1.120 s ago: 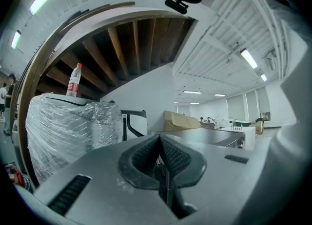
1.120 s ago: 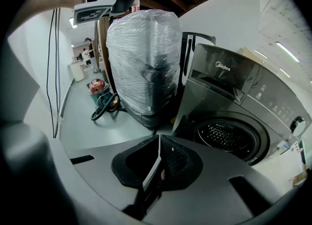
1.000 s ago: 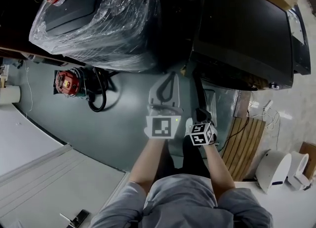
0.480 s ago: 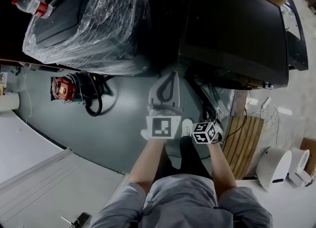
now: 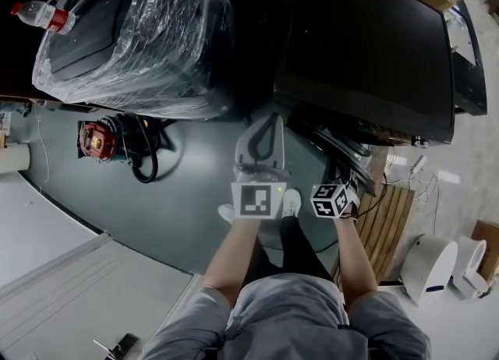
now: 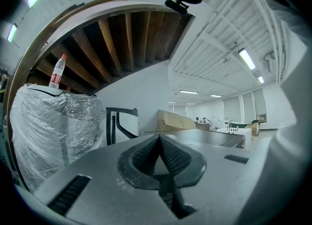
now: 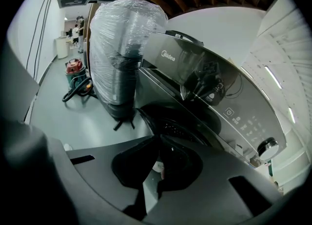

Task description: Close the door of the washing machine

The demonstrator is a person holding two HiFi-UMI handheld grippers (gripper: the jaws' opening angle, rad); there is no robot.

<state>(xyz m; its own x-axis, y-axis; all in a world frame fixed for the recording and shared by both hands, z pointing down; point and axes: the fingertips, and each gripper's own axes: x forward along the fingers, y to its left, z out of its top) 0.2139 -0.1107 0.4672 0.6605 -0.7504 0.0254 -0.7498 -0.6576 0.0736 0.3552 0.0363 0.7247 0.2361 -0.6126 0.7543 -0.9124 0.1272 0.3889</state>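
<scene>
The black washing machine [image 5: 366, 47] stands at the upper right of the head view. The right gripper view shows its sloping front [image 7: 195, 80], with a control panel and a knob [image 7: 267, 147]. Its dark round drum opening [image 7: 168, 121] lies just past my right gripper [image 7: 158, 140], whose jaws are shut on nothing. A curved dark door edge [image 7: 144, 119] stands out at the opening's left. In the head view my right gripper [image 5: 347, 183] hangs at the machine's lower front. My left gripper [image 5: 270, 118], also shut and holding nothing, points up over the floor between the two machines.
A plastic-wrapped machine [image 5: 132, 31] with a bottle [image 5: 35, 14] on top stands at the left. A red vacuum with a hose [image 5: 93, 139] sits on the grey floor. At the right are a wooden pallet [image 5: 386, 218], cables and a white appliance [image 5: 425, 269].
My right gripper has moved right and nearer the washing machine's front. The left gripper has stayed where it was. The person has stepped a little closer to the machines.
</scene>
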